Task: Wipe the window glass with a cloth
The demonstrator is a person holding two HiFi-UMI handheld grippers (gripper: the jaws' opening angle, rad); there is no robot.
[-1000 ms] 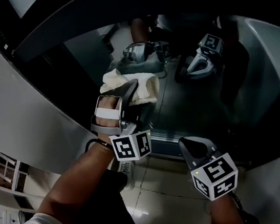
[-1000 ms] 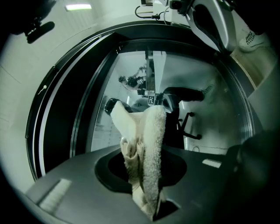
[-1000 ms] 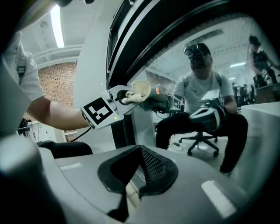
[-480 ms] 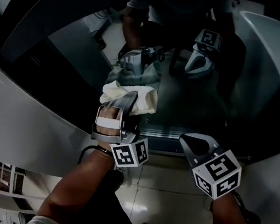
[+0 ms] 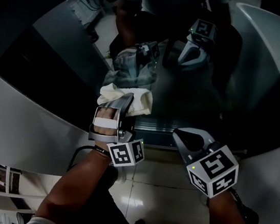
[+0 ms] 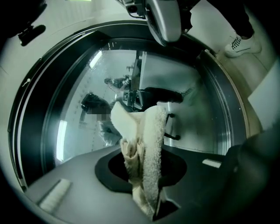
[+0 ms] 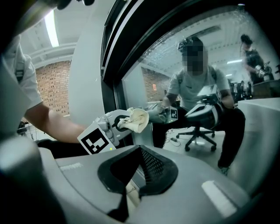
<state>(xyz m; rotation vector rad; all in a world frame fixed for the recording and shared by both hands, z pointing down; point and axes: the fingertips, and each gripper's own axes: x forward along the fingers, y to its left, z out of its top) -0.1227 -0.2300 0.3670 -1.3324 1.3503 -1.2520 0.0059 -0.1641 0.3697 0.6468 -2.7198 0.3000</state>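
At the left, the left tongs [image 5: 125, 100] were pinching a pale cloth [image 5: 140, 100]. In the left gripper view the cloth [image 6: 145, 140] rose as a bunched, folded strip out of the closed tips of these tongs [image 6: 148, 199], and its upper end fanned out in front of them. A bare forearm [image 5: 76, 182] led up to the tongs, and their marker cube [image 5: 126, 153] sat at the near end, toward the person.

Just ahead of the left tongs stood the dark glass [image 5: 183, 99], and the cloth was against it. From the right gripper view this was clear: the left tongs [image 7: 117, 123] held the cloth [image 7: 136, 119] forward, and the cloth met its own reflection on the glass [image 7: 175, 65]. In the glass one could see a mirrored seated figure and a mirrored marker cube [image 5: 203, 29]. A dark frame [image 6: 30, 122] ran around the glass [image 6: 78, 131], beyond the left tongs.

To the right of the cloth, and apart from it, the right tongs [image 5: 184, 139] were held lower and nearer to the person, below the bottom edge of the glass. Their tips were pressed together with nothing between them; in the right gripper view the two grey jaws met in a thin line under the dark hollow of the tongs [image 7: 124, 199]. Their marker cube [image 5: 212, 172] was turned up toward the head camera. Under both tongs a pale, shiny floor [image 5: 153, 199] was visible.
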